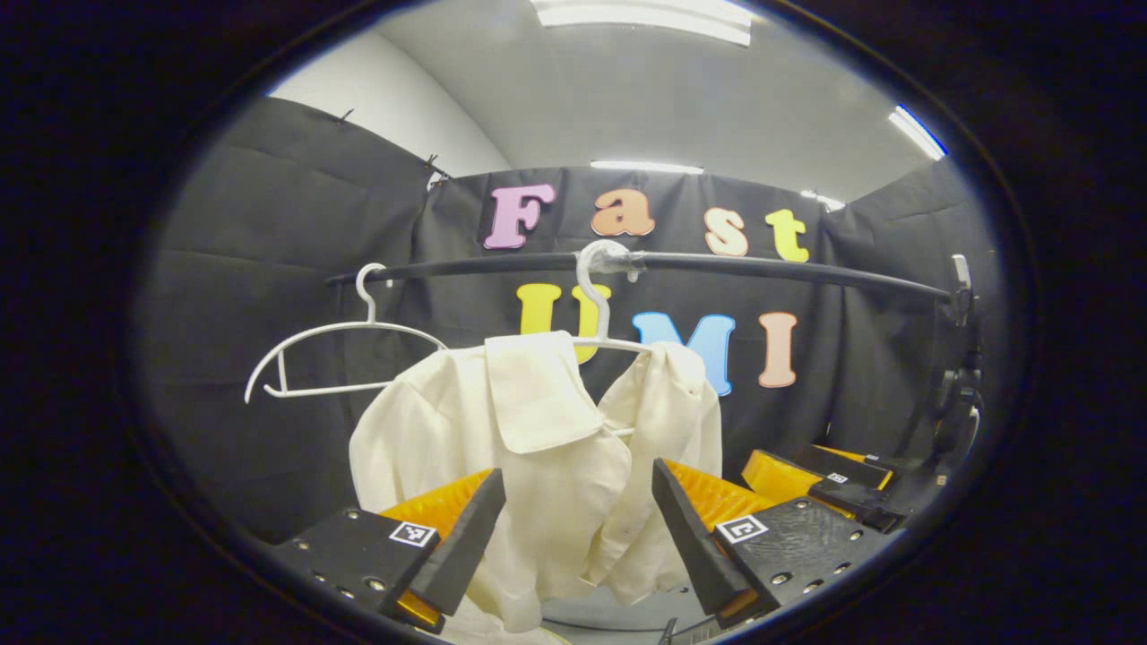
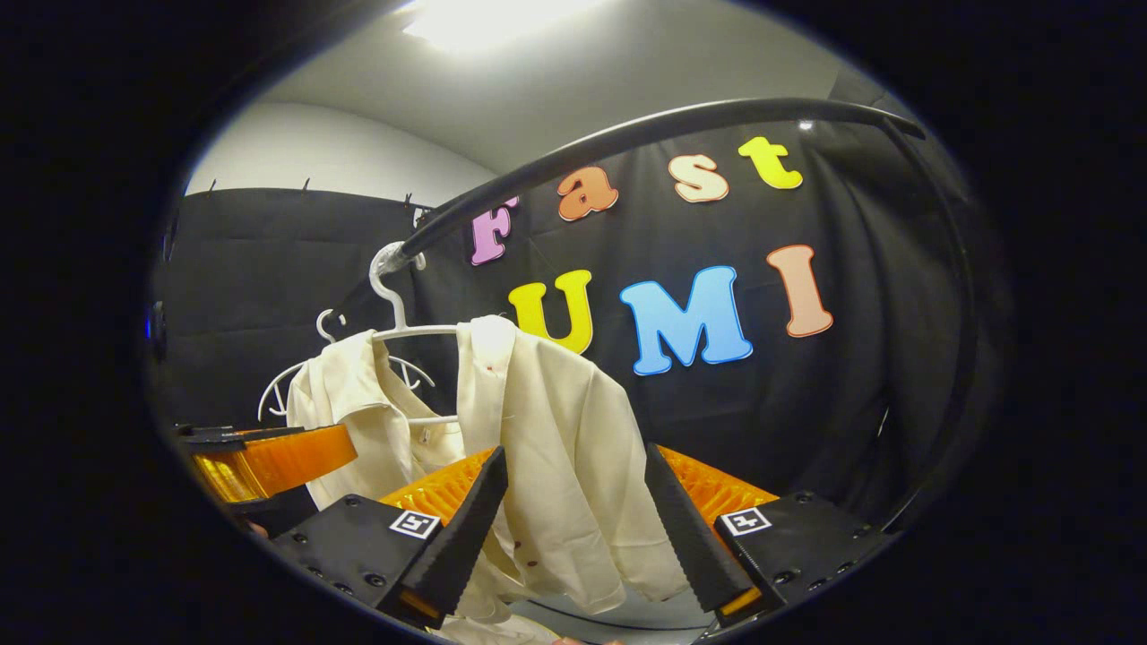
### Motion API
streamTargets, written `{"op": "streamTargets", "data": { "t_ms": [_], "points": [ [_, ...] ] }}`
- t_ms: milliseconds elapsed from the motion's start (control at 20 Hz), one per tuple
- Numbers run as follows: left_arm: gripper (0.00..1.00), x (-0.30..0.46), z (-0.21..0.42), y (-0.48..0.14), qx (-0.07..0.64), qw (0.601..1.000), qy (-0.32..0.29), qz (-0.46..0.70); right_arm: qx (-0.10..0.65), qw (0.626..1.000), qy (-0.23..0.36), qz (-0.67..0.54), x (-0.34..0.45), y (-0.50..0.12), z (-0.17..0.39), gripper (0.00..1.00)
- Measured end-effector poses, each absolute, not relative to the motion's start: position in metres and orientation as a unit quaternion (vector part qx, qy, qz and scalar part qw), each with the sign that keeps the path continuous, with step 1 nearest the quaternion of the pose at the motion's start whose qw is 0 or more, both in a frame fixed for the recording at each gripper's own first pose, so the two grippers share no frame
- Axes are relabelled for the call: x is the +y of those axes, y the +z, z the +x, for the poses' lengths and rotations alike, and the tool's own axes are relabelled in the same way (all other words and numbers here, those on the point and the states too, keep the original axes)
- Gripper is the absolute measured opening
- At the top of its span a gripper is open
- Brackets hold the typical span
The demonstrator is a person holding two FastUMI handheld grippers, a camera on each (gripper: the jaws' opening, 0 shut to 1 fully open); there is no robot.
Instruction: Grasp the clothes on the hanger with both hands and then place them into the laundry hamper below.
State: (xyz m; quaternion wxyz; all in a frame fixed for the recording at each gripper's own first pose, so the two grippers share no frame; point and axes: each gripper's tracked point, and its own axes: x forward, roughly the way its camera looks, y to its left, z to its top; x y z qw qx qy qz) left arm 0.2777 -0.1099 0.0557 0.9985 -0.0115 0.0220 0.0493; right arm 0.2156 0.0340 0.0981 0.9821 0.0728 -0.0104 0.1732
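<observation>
A cream shirt (image 1: 538, 448) hangs on a white hanger (image 1: 599, 305) hooked over the black rail (image 1: 762, 266). My left gripper (image 1: 578, 528) is open, its black fingers standing either side of the shirt's lower front, apart from the cloth as far as I can tell. In the right gripper view the same shirt (image 2: 556, 448) drapes off its hanger (image 2: 394, 313). My right gripper (image 2: 573, 528) is open too, with the shirt's side panel between its spread fingers. The right gripper (image 1: 833, 479) also shows at the far right of the left gripper view, and the left gripper (image 2: 260, 461) at the left of the right gripper view.
A second white hanger (image 1: 332, 358) hangs bare on the rail, left of the shirt; it shows behind the shirt (image 2: 296, 376) in the right gripper view. The rail (image 2: 645, 130) curves overhead. A dark stand (image 1: 959, 394) rises at the right. A pale rim (image 2: 609, 618) lies below the shirt.
</observation>
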Motion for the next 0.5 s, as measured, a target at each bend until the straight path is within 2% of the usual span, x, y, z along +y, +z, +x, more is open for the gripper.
{"op": "streamTargets", "data": {
  "t_ms": [50, 100, 350, 450, 500],
  "points": [
    [0.97, -0.11, 0.286, 0.053, 0.024, 0.998, 0.057, -0.014, -0.009, 0.982, 0.176, 0.073, 0.033, 0.095, 0.221, 0.98],
    [0.99, -0.113, 0.294, 0.049, 0.024, 0.997, 0.064, -0.018, -0.009, 0.981, 0.178, 0.072, 0.031, 0.092, 0.225, 0.98],
    [0.97, -0.109, 0.328, 0.034, 0.035, 0.993, 0.113, -0.015, -0.002, 0.98, 0.188, 0.063, 0.026, 0.08, 0.241, 0.98],
    [0.99, -0.104, 0.337, 0.028, 0.042, 0.99, 0.135, -0.015, 0.003, 0.979, 0.192, 0.065, 0.025, 0.076, 0.245, 0.98],
    [0.97, -0.1, 0.342, 0.023, 0.045, 0.988, 0.147, -0.014, 0.005, 0.979, 0.194, 0.066, 0.025, 0.075, 0.247, 0.98]
  ]
}}
